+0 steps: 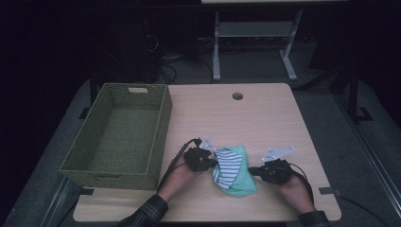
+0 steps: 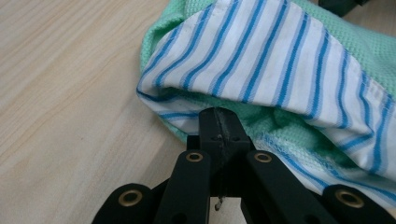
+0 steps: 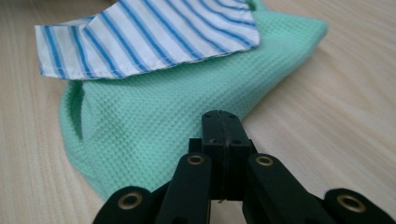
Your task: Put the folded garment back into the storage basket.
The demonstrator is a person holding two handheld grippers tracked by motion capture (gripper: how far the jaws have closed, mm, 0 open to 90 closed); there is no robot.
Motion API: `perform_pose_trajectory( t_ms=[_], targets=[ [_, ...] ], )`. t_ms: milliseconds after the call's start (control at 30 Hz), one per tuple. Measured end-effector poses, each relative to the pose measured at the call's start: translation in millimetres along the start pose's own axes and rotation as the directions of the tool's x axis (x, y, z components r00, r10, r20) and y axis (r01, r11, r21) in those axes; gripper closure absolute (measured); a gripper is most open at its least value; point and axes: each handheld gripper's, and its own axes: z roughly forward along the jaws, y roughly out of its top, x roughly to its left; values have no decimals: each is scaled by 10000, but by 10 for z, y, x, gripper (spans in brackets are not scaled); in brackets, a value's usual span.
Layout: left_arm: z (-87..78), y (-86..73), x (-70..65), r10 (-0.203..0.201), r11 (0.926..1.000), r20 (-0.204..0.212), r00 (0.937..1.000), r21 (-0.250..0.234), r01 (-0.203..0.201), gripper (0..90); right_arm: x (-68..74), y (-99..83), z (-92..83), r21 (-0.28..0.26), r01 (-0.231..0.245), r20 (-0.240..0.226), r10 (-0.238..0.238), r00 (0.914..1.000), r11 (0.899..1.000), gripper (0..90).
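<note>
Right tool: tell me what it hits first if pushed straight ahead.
The green cloth. The right tool, jaws together, points straight at it from its edge; whether the tips already touch is unclear. The striped cloth lies further along, on top.

In the left gripper view, the cloth [image 2: 280, 60] runs off the top and right edges, and its folds cover the jaw tips, so any pinch on the fabric cannot be told. In the high view, the table's [image 1: 265, 113] near edge cuts off the sleeves [image 1: 146, 213].
</note>
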Motion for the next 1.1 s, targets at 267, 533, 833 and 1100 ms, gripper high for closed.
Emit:
perform_pose_trajectory(
  t_ms=[267,533,833,1100],
  targets=[
    [-115,4,36,33,9999,215,9998,95,-35,812,-122,-120,-131,-707,-515,777,570,9953,9962,618],
    [-232,30,5,353,9990,231,9991,256,-359,603,-228,-301,-192,-820,-909,1615,1032,9815,9925,352],
    [-230,153,-57,1020,9918,780,9917,694,-1074,457,-257,-359,-111,-660,-963,2068,1080,9724,9932,201],
    [-129,275,-100,1630,9723,1235,9789,1486,-1807,378,-263,-356,-103,-635,-1034,2139,1147,9701,9926,171]
  ],
)
